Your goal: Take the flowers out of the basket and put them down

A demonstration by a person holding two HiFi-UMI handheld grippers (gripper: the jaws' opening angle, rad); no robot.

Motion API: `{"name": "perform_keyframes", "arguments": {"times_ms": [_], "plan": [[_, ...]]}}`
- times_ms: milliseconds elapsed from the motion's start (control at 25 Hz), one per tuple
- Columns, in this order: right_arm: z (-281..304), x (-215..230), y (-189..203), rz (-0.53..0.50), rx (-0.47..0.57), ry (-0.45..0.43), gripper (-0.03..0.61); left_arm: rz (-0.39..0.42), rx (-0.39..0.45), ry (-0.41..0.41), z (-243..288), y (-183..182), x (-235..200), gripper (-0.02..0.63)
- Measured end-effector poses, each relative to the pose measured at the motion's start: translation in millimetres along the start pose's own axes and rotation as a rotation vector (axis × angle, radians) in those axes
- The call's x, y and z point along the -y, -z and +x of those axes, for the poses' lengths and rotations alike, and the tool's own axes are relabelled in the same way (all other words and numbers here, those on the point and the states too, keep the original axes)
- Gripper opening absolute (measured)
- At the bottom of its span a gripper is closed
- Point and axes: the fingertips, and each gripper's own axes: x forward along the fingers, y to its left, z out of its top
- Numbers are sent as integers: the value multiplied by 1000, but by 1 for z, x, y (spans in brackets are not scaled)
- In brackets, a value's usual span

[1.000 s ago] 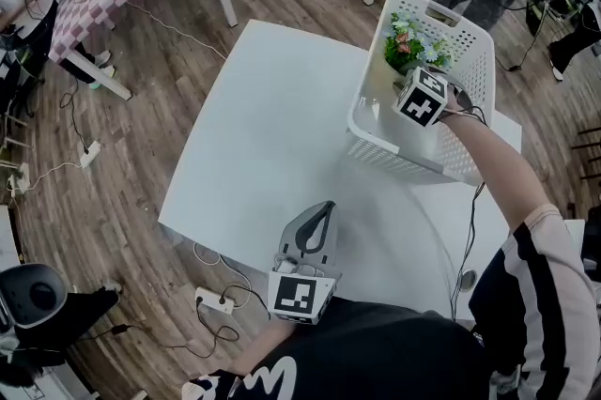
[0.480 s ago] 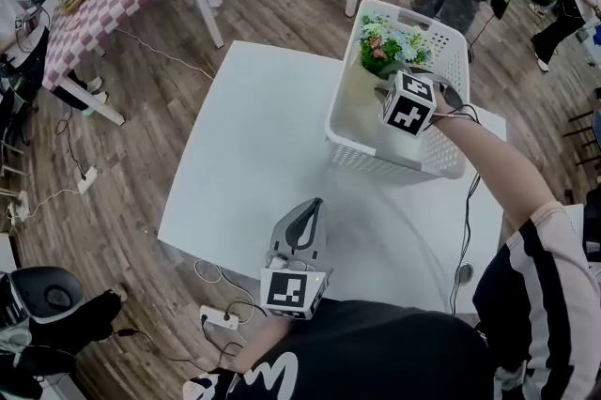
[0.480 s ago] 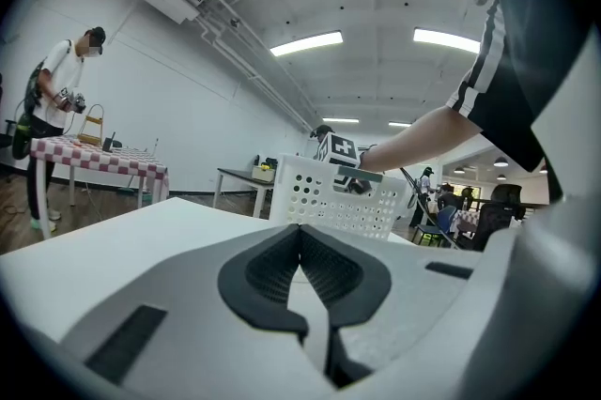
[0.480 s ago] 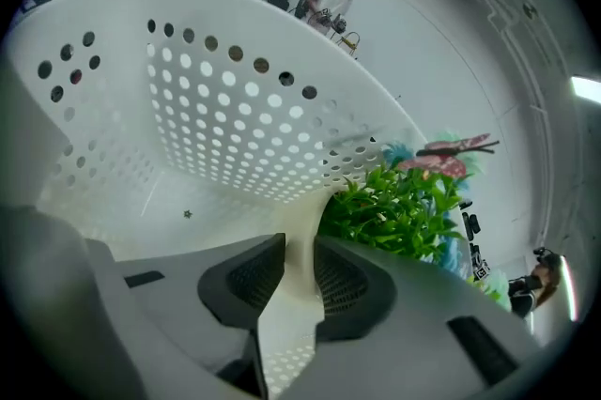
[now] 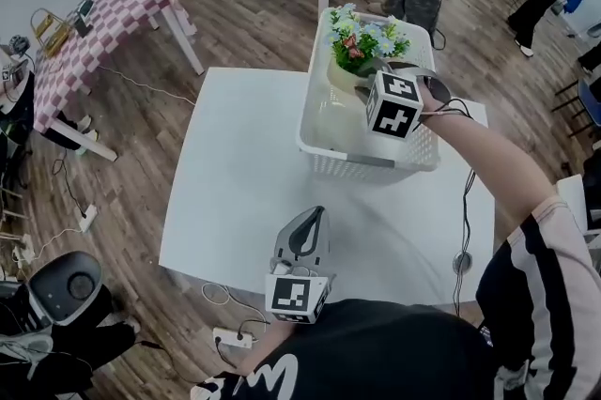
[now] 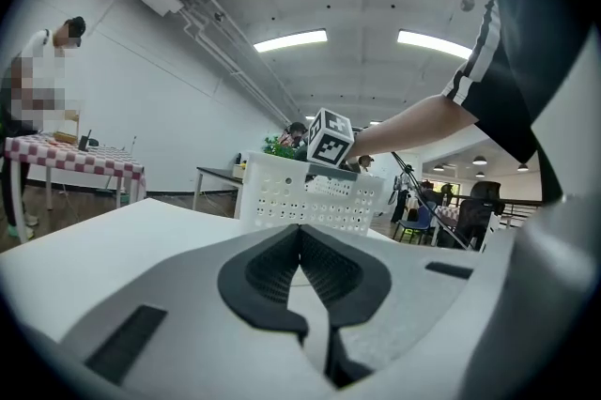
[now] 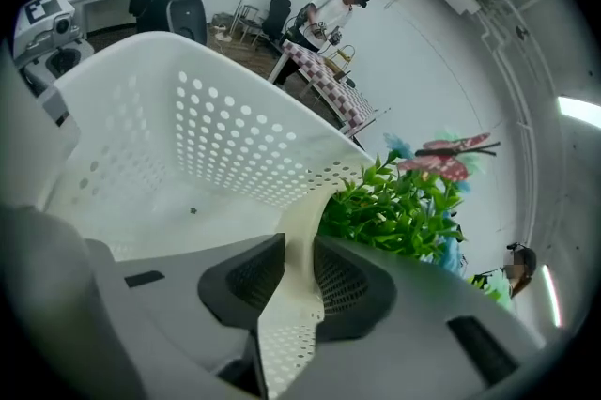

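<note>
Listing what I have before me, largest item first; white table (image 5: 235, 192): bare over its left and near parts, which I judge the natural place for the set-down; basket (image 5: 324, 149): white perforated plastic, upright on the far right part of the table, open top towards the head camera, so access is from above; flowers (image 5: 362, 37): an artificial-looking bunch of green leaves with pink, blue and pale blooms, inside the basket at its far end, upright, tops rising above the rim; not yet out, so I put the task at its early lifting stage; pot (image 7: 302, 201): cream, carrying the flowers, standing within the basket; it offers a firmer hold than the stems, which I take as the reason it is gripped rather than the foliage; right gripper (image 7: 299, 246): inside the basket, entering from the near right side, jaws drawn narrow with the pot's cream wall pinched between the pads, foliage just to one side; next I judge a straight lift is wanted, high enough for the pot to pass over the basket wall, without tilting; left gripper (image 6: 300, 234): low over the table's near edge, well apart from the basket, jaws closed together with nothing between them; idle, held back to leave the right arm room, though it could steady the light basket should it rise with the pot
</note>
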Motion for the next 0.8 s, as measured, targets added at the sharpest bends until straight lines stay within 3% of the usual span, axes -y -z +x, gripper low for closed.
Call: {"name": "perform_keyframes", "arguments": {"times_ms": [800], "plan": [[-84, 39, 14, -4, 41, 128, 104, 25, 1, 101, 20, -7, 58, 5]]}}
